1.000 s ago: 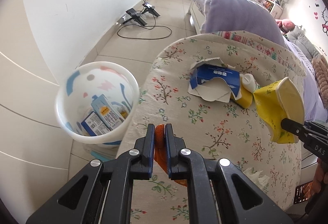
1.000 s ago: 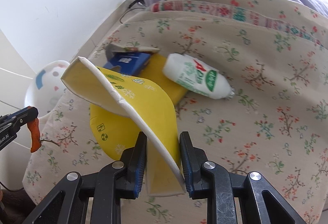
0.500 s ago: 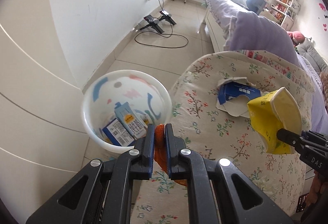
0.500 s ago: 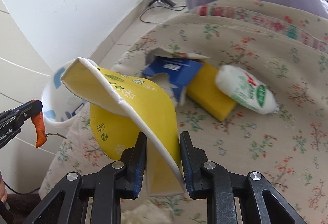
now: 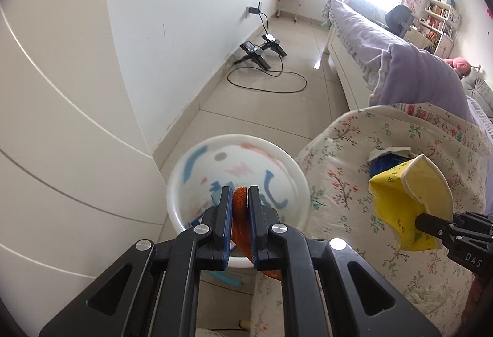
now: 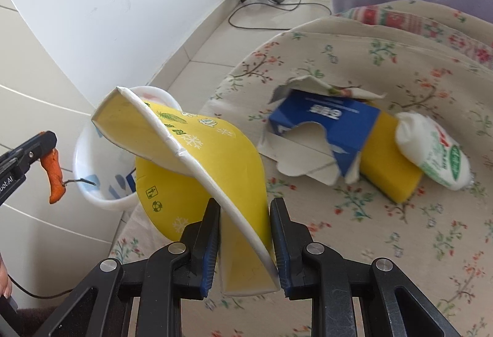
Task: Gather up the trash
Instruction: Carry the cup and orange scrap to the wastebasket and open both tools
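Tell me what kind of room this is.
Most likely a bedroom in a home: a bed with lilac bedding along one side, a shelf of books and knick-knacks by the window, a tiled floor, and a floral cover strewn with trash.

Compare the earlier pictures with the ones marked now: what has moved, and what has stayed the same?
Both grippers travelled from over the bed toward the white bin. The left gripper now sits over it with its orange scrap; the right gripper trails, bringing the yellow cup. Both grips stayed shut; the blue box stayed put.

Floral bedcover (image 6: 385, 213), torn blue box (image 6: 323, 124), yellow sponge (image 6: 389, 173), seemingly white packet (image 6: 431, 152)
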{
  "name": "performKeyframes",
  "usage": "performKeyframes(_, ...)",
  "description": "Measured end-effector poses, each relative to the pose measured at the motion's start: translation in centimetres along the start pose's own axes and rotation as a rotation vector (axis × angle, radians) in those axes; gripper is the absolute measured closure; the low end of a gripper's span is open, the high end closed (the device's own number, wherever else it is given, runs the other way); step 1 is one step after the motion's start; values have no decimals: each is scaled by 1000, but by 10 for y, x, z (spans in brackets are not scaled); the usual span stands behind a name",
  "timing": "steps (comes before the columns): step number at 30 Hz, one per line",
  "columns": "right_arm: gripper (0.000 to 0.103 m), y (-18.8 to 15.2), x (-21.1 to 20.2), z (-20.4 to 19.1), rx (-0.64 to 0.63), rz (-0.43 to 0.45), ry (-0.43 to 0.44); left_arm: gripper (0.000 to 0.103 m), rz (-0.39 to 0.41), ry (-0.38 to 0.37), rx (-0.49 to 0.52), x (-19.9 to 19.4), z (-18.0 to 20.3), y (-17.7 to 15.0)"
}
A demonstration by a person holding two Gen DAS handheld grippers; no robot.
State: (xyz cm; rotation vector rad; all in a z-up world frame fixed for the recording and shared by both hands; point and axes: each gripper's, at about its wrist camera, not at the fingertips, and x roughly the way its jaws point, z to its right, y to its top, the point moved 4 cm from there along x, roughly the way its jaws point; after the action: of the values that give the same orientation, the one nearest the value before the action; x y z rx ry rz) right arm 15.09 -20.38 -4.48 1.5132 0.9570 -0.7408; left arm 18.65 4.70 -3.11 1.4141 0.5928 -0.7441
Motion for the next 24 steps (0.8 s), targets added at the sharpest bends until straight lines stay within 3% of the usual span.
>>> performKeyframes(11, 75, 8, 17, -14, -10, -16, 18, 91, 35, 47, 59, 12, -24, 12)
performKeyframes(13, 74, 8, 19, -15, -8, -19, 25, 83, 15, 54, 47, 13, -28, 12)
performKeyframes(15, 74, 9, 20, -16, 0, -22, 34, 47, 4, 48, 28, 13, -32, 11)
performKeyframes(17, 74, 12, 25, -20, 8, -24, 41, 35, 23, 66, 27, 8, -36, 13)
performKeyframes(24, 74, 21, 43, -32, 21, -31, 51, 14, 52, 132, 40, -11, -45, 15)
